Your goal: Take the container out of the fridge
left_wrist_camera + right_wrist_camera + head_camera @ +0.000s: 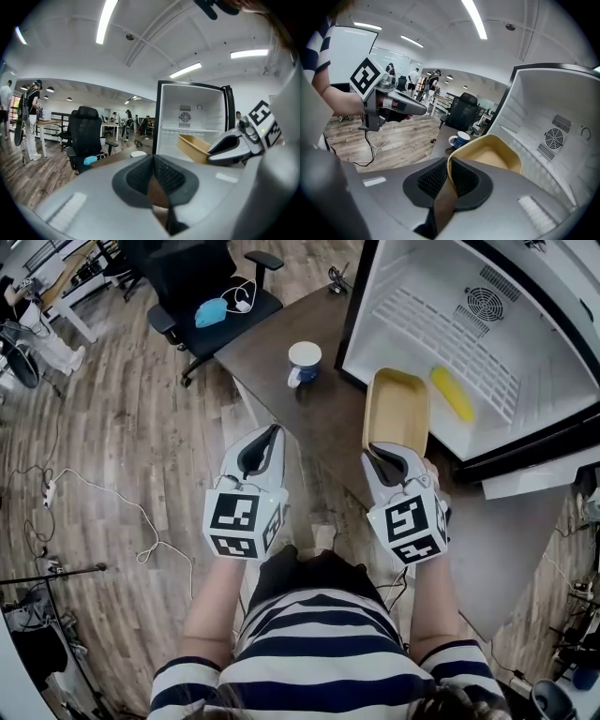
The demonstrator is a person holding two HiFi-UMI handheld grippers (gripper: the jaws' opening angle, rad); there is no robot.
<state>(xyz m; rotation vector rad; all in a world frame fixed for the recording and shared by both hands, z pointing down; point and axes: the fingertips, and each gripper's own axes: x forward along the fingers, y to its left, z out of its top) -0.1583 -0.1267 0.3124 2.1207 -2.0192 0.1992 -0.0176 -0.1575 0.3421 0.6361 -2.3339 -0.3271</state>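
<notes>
The tan, tray-like container [397, 409] hangs over the dark table edge just in front of the open fridge [441, 324], tilted with its far end toward the fridge shelf. My right gripper [381, 450] is shut on its near rim; in the right gripper view the rim of the container [497, 152] runs between the pads of the right gripper [449, 165]. My left gripper [273, 431] floats to the left of the container, shut and holding nothing. In the left gripper view the left gripper [153, 160] has nothing between its pads, and the container [192, 144] shows ahead on the right.
A yellow banana [452, 393] lies on the white fridge shelf. A blue and white mug [304, 363] stands on the brown table [267, 348] left of the fridge. A black office chair [211, 287] is behind it. Cables trail on the wood floor [112, 427].
</notes>
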